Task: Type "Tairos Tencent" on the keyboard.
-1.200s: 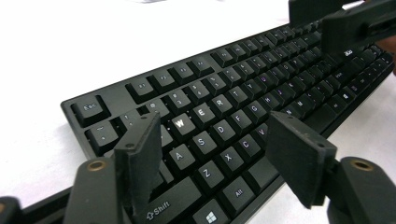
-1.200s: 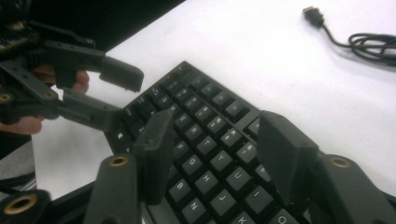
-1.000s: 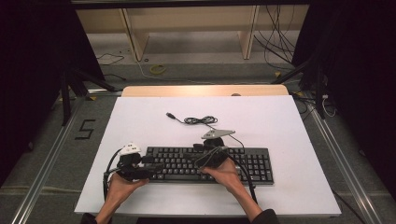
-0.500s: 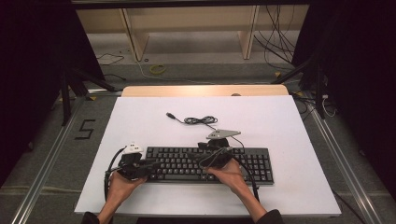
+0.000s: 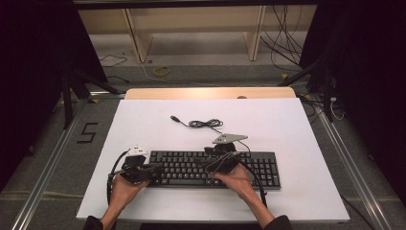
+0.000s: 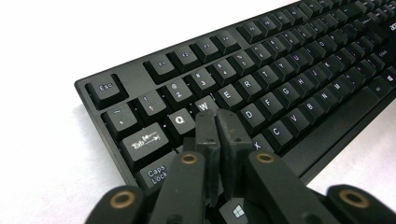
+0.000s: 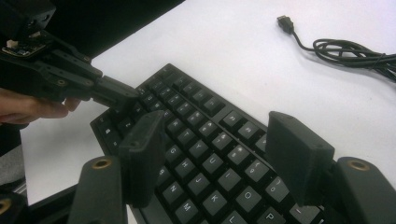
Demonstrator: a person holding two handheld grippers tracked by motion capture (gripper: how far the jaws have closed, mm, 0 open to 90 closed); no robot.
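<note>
A black keyboard [image 5: 249,167] lies near the front of the white table [image 5: 287,124]. My left gripper [image 5: 153,168] is at its left end. Its jaws have just been closing and now stand shut together with nothing between them. In the left gripper view the tips [image 6: 217,121] rest over the keys below Q and W on the keyboard [image 6: 303,70]. My right gripper [image 5: 215,163] hovers over the middle keys, open. Its two pads [image 7: 144,135] stand wide above the keyboard [image 7: 196,154], and the left gripper [image 7: 116,93] is seen beyond them.
The keyboard's loose black cable [image 5: 203,123] is coiled behind it, and its USB plug [image 7: 284,21] lies on the bare white surface. A wooden strip [image 5: 206,92] runs along the table's far edge. A "5" mark [image 5: 87,132] is on the floor to the left.
The left gripper's jaws have closed from wide open to shut over the keyboard's left end. Both hands have stayed in place, and the right jaws stand as wide as before.
</note>
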